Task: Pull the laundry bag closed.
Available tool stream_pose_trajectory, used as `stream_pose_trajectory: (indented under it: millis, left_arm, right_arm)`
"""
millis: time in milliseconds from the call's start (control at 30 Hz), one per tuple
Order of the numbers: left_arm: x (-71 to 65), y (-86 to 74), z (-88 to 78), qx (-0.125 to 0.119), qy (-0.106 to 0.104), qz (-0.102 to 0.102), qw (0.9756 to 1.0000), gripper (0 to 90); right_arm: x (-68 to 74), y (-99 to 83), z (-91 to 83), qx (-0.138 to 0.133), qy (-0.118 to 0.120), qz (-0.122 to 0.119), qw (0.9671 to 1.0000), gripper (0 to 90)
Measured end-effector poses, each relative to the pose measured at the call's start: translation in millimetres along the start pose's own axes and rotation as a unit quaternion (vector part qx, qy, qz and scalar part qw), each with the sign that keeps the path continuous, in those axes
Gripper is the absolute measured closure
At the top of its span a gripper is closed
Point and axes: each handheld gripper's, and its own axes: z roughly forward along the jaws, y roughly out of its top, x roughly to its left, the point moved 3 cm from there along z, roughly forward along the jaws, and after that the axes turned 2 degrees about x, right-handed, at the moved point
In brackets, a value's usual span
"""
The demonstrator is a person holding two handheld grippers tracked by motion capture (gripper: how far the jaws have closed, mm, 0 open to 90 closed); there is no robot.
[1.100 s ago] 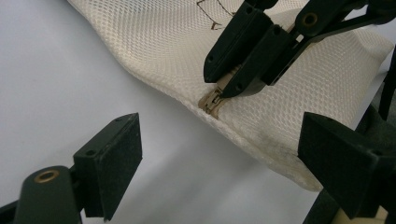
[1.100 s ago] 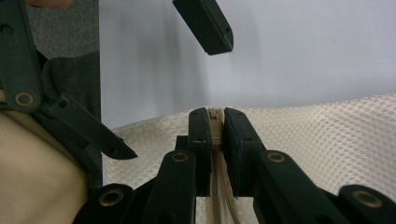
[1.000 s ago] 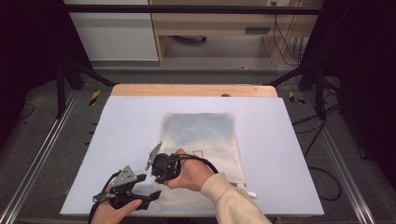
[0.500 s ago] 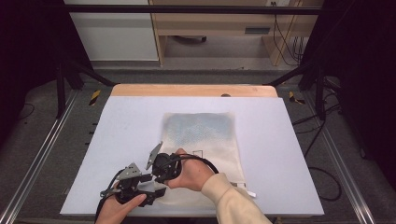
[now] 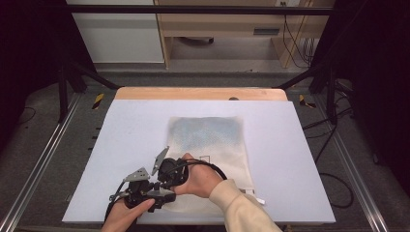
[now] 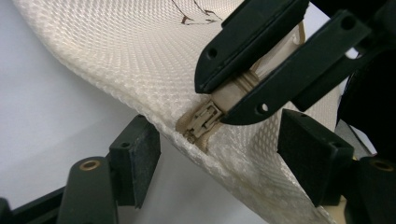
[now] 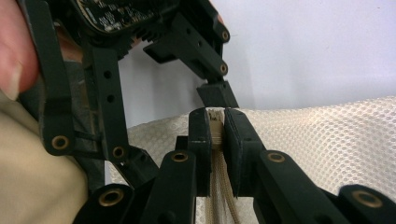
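Lying flat on white worktop point(image 5: 121, 145), cream mesh bag point(image 5: 212, 145) seen in high view; both claws met at its near-left corner. Left gripper view: left claw point(image 6: 219, 158) spread wide, zipper slider point(image 6: 201, 122) between its pads, untouched. Right gripper view: right claw point(image 7: 215, 122) clamped on zipper end point(image 7: 215, 119); bag honeycomb-textured.

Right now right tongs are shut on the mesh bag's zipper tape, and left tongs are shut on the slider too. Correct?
Half right. The right tongs are shut on the zipper tape of the mesh bag. The left tongs are open: the left gripper view shows their pads apart on either side of the slider, not gripping it.
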Motion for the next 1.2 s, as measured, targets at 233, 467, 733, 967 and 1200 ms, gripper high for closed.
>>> stream_pose_trajectory:
  millis: [233, 467, 733, 967, 1200]
  left_arm:
    - [1.4, 0.8, 5.1, -0.001, -0.012, -0.005, 0.9999, 43.3]
    - [4.8, -0.3, 8.9, 0.006, -0.018, -0.006, 0.9998, 55.9]
    - [3.8, -0.4, 10.1, 0.010, -0.022, 0.001, 0.9997, 68.1]
    - [5.6, -0.2, 9.6, 0.010, -0.023, -0.003, 0.9997, 77.0]
    - [7.5, 1.0, 7.8, 0.011, -0.020, -0.006, 0.9997, 82.8]
  right_arm:
    - [0.8, 0.6, -0.8, -0.003, 0.000, 0.003, 1.0000, 81.9]
    - [1.0, 0.8, -0.7, -0.003, -0.001, 0.000, 1.0000, 81.9]
    - [1.4, 0.6, -1.3, -0.004, -0.002, -0.001, 1.0000, 81.9]
    - [1.1, -0.4, -2.5, -0.007, -0.004, -0.002, 1.0000, 81.8]
    - [2.1, -3.0, -1.7, -0.008, -0.014, -0.004, 0.9999, 81.9]
